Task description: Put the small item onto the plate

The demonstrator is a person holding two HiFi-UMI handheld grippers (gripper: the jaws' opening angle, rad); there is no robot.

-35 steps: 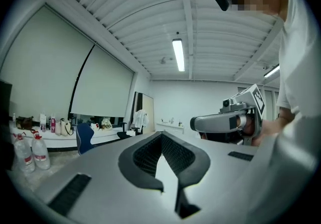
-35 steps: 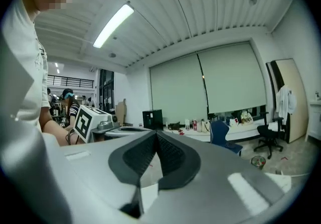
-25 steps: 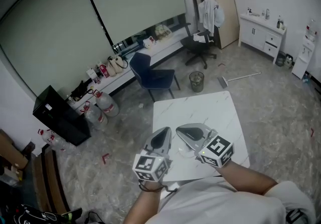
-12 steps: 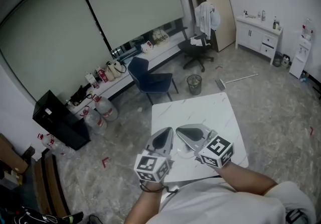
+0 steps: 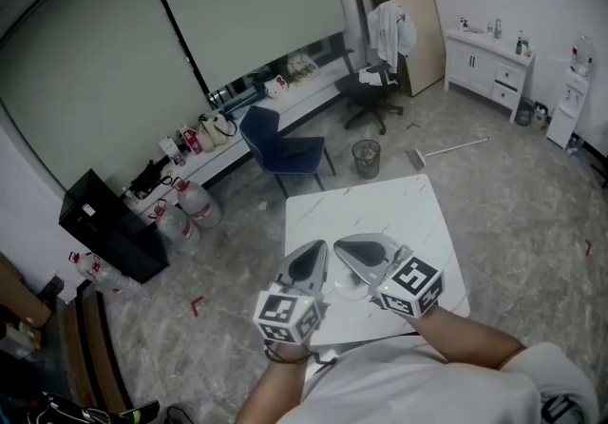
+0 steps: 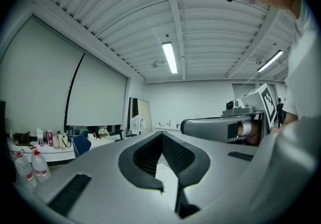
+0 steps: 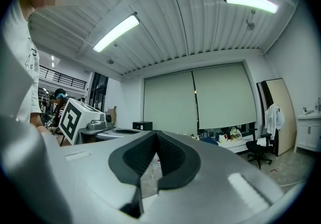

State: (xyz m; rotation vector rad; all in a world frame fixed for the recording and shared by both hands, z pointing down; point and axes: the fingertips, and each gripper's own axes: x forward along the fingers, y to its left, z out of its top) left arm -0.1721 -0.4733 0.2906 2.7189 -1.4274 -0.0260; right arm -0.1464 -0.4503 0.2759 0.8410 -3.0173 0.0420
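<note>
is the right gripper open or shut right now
Shut and empty: in its own view the right gripper has its jaws meeting at the tips, with nothing held between them.

Above the near edge of the bench [image 5: 380,213], left gripper [image 5: 316,248] just beside right gripper [image 5: 342,246]; chair [image 5: 283,144] and bin [image 5: 366,157] beyond.

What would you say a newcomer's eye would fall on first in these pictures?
First come the left hand-held gripper and the right hand-held gripper, side by side low in the head view, both shut and empty, over the near part of a white marble table. Beyond the table a blue chair stands on the floor, in front of a wall of large grey blinds.
</note>
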